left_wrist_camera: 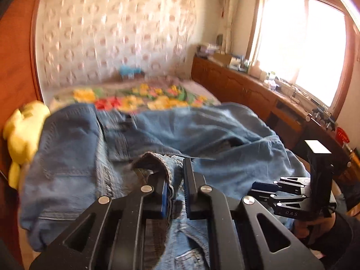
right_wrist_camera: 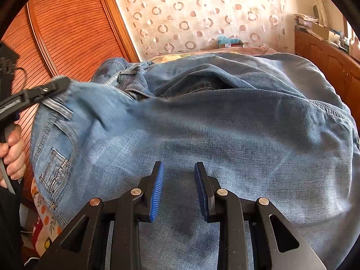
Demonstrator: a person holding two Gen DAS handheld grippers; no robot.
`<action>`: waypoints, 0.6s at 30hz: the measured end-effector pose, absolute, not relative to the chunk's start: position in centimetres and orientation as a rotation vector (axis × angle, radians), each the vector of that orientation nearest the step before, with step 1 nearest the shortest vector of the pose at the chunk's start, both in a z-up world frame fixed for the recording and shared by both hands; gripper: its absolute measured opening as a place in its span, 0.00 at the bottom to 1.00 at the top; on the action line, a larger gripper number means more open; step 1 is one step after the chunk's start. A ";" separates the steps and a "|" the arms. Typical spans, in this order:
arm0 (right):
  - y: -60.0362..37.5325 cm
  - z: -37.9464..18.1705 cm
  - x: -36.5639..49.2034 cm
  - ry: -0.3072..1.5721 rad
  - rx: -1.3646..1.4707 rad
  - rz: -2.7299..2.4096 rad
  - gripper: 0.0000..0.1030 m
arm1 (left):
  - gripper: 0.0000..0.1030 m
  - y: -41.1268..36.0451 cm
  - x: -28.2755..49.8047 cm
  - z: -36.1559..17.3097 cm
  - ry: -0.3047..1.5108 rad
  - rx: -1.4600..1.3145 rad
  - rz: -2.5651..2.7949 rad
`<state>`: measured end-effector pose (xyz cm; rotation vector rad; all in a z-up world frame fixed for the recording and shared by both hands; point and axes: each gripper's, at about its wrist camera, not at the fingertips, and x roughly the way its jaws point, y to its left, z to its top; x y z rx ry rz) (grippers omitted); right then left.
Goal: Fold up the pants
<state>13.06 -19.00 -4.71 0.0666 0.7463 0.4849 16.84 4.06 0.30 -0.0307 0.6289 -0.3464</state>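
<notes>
Left hand-held gripper [left_wrist_camera: 174, 180] pinching jeans [left_wrist_camera: 202, 130] hem; right hand-held gripper [right_wrist_camera: 178, 180] spread above denim

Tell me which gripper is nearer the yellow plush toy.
Left. The left gripper grips the jeans hem on the side of the yellow plush toy; the right gripper sits farther across.

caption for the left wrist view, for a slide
Left gripper pinching a hem of blue jeans over a floral bedspread.

A sunlit window [left_wrist_camera: 301, 45] glows above a cluttered wooden cabinet [left_wrist_camera: 243, 85], beside circle-patterned wallpaper [right_wrist_camera: 202, 15].
</notes>
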 end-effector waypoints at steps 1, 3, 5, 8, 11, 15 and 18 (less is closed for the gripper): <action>-19.0 -4.7 13.1 0.747 0.067 0.485 0.28 | 0.12 4.3 16.8 0.4 0.629 -0.014 -0.318; -19.0 -4.7 13.1 0.748 0.066 0.485 0.28 | 0.12 5.0 17.5 -0.6 0.671 0.008 -0.277; -19.0 -4.7 13.1 0.747 0.066 0.485 0.28 | 0.13 5.7 18.8 -2.6 0.761 0.029 -0.222; -19.0 -4.7 13.1 0.746 0.066 0.485 0.28 | 0.18 6.8 20.3 -5.6 0.866 0.055 -0.158; -18.9 -4.7 13.0 0.745 0.063 0.486 0.28 | 0.25 7.6 20.9 -7.4 0.920 0.039 -0.139; -19.0 -4.6 13.1 0.747 0.058 0.485 0.28 | 0.40 7.8 20.7 -7.0 0.898 0.049 -0.121; -18.7 -4.5 13.0 0.740 0.035 0.479 0.28 | 0.51 7.9 20.2 -5.9 0.833 0.049 -0.122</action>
